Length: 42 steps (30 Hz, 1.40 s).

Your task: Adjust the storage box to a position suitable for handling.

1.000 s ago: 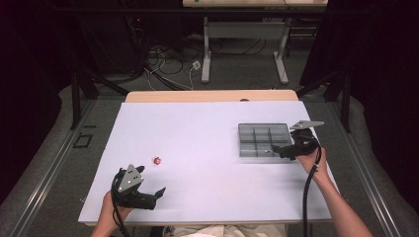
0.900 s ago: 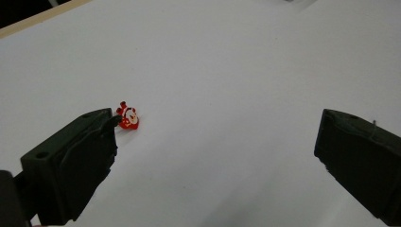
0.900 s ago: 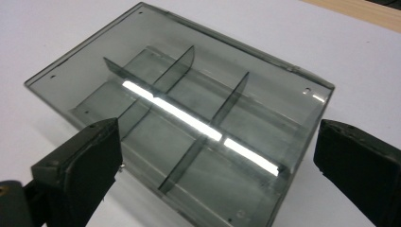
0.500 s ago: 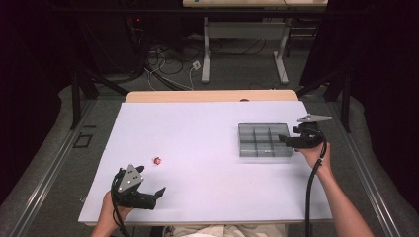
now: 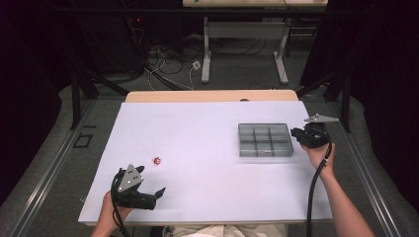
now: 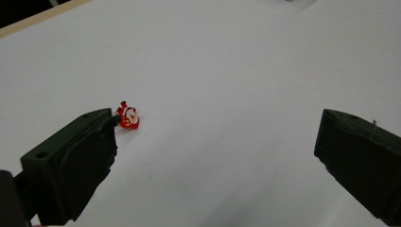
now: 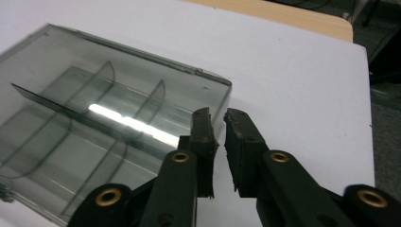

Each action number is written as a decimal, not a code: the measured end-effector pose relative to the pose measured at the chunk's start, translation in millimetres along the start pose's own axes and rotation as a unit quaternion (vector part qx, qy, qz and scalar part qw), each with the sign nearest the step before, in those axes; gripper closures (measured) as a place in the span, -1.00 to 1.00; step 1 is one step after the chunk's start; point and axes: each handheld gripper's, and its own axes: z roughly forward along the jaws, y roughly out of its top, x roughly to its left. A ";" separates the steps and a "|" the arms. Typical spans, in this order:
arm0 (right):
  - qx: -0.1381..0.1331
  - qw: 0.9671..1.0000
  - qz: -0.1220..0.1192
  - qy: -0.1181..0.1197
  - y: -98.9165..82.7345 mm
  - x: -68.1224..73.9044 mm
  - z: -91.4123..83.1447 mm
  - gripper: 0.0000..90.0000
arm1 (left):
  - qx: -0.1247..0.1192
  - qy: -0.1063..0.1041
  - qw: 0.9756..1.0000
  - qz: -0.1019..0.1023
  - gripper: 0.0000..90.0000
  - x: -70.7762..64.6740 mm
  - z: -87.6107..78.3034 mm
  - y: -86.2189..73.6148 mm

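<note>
small red toy easy to knock away

could go wrong first at the small red and white plastic toy (image 6: 128, 117). lies on the flat white table (image 5: 197, 128), near the front left part, well apart from the box. sits just past the tip of one jaw of the left gripper (image 5: 157, 196), off to one side and not between the jaws. jaws wide apart there, holding nothing. might get bumped and skid away if pushed straight ahead, being so tiny and light on such a smooth top. might also be missed by a pinch, or pop out sideways, being round and bumpy with little points on top.

could go wrong next at the clear grey plastic box with six little rooms (image 5: 265, 126). right gripper (image 7: 216, 116) at its right end, jaws just now closing, almost together, with nothing between them. could shove or tip the light box if swung into its thin hard wall. hard to tell whether touching the box or just beside it.

looks shiny and slippery, that box, with thin curved walls inside and no things seen in the rooms. black jaws blocky, with dull rough pads and gold-coloured rings at the joints.
</note>
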 end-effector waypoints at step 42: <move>0.087 0.996 -0.005 -0.011 -18.9 4.5 23.2 1.00 | -0.002 -0.003 1.000 0.000 -1.00 -0.5 0.5 0.3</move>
